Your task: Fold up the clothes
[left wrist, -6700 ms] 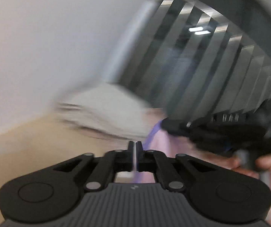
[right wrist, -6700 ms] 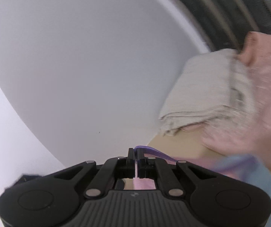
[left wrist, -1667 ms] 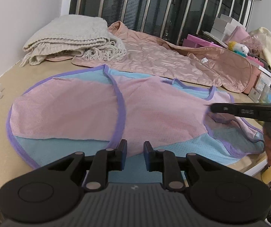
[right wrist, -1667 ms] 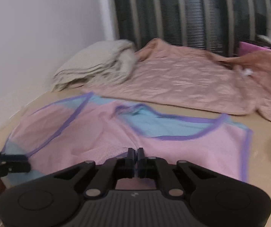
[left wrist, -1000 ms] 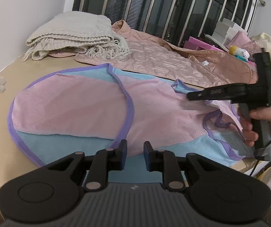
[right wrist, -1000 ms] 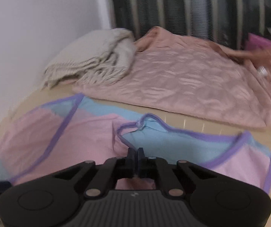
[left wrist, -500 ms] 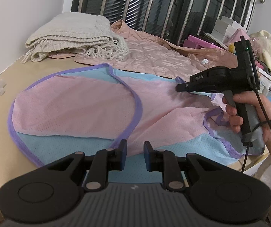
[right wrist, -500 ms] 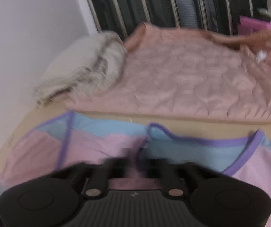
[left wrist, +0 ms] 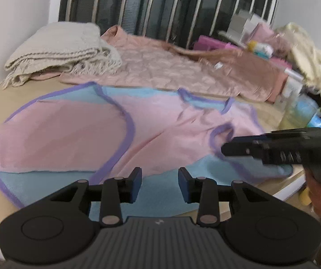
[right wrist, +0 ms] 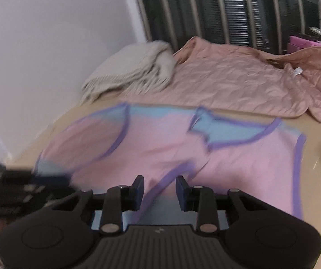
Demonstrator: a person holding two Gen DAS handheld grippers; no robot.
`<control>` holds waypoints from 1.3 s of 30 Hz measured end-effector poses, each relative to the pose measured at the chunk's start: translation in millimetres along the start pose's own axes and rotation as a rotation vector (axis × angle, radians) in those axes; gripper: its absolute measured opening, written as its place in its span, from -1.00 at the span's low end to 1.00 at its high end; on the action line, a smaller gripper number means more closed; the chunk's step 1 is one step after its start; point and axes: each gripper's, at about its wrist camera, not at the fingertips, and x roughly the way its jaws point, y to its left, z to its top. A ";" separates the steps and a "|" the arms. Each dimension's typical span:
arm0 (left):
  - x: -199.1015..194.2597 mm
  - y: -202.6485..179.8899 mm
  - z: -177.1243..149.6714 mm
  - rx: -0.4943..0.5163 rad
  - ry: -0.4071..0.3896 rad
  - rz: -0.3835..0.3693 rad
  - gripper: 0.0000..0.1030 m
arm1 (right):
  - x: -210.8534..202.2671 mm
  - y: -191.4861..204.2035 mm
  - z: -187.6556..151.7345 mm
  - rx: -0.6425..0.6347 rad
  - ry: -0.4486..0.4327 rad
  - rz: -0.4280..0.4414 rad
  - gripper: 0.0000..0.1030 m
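1. Behind the tan table, a barred window and a white wall are seen; a folded knit blanket and a quilted pink cover lie along the far edge.
2. Compared with a second ago, the right claw, then closed at the middle of the garment, is now drawn back to the near edge, and its jaws are opening with nothing clamped; only a purple trim strip is seen beneath the gap.
3. The left claw is also opening, and nothing is held; blue fabric lies below it.
4. The release is judged to mean that one fold has been laid and a fresh grip is being prepared.
5. The garment is spread flat across the table's middle and near edge: pink mesh over blue, edged in purple, with one pink flap already folded toward the left edge.
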 end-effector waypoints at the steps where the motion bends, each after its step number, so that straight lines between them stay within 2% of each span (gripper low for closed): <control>1: 0.0 2.6 -0.8 -0.012 0.002 0.001 -0.30 | 2.2 4.8 -2.4 -0.022 0.005 -0.007 -0.45; 3: -0.3 8.1 -2.5 -0.037 0.006 0.003 -0.30 | 6.7 14.3 -7.3 -0.067 0.015 -0.020 -0.87; 4: -2.2 11.7 -3.1 -0.055 0.005 0.002 -0.30 | 8.9 19.0 -9.7 -0.090 0.021 -0.026 -0.88; 5: -4.6 15.8 -3.6 -0.073 0.000 0.003 -0.30 | 6.2 21.0 -10.8 -0.097 0.013 -0.022 -1.00; 9: -10.7 34.4 -3.2 -0.129 -0.015 0.020 -0.30 | -24.2 23.7 -18.2 -0.105 -0.046 -0.014 -1.00; 15: -6.8 42.6 0.6 -0.139 -0.011 0.052 -0.29 | -28.9 17.1 -35.2 -0.089 0.042 -0.005 -0.99; 17: -6.6 41.3 0.6 -0.134 -0.014 0.048 -0.23 | -29.2 15.2 -32.0 -0.068 0.024 0.001 -0.94; 19: -6.7 40.3 -0.3 -0.127 -0.012 0.052 -0.21 | -27.9 13.6 -28.3 -0.047 0.005 0.013 -0.60; 20: -6.7 40.1 -0.7 -0.122 -0.013 0.054 -0.21 | -25.3 13.1 -27.3 -0.039 0.004 0.024 -0.37; 22: -6.9 41.1 -1.0 -0.127 -0.014 0.052 -0.21 | -19.7 13.6 -26.5 -0.034 0.004 0.033 -0.41; 23: -7.2 41.6 -1.3 -0.131 -0.014 0.050 -0.21 | -16.3 15.2 -27.4 -0.040 0.006 0.026 -0.53; 24: -7.0 42.0 -1.2 -0.132 -0.012 0.050 -0.21 | -13.0 16.7 -28.2 -0.046 0.009 0.018 -0.93; 29: -5.8 43.3 0.2 -0.130 -0.006 0.055 -0.20 | -29.4 23.7 -31.7 -0.103 -0.002 0.015 -0.94; 33: -4.0 44.0 3.7 -0.132 0.008 0.056 -0.18 | -34.9 30.6 -35.0 -0.182 0.068 0.028 -0.91; 34: -4.0 44.3 4.6 -0.135 0.011 0.059 -0.18 | -33.2 32.2 -35.5 -0.193 0.090 0.025 -0.89; 35: -5.1 44.7 5.3 -0.138 0.009 0.062 -0.18 | -34.0 31.5 -32.7 -0.190 0.091 0.030 -0.77; 37: -7.0 45.9 6.9 -0.142 0.000 0.070 -0.18 | -37.5 28.2 -24.4 -0.171 0.078 0.047 -0.71; 39: -5.3 46.1 8.2 -0.138 0.000 0.090 -0.17 | -40.2 22.6 -5.9 -0.128 0.015 0.080 -0.56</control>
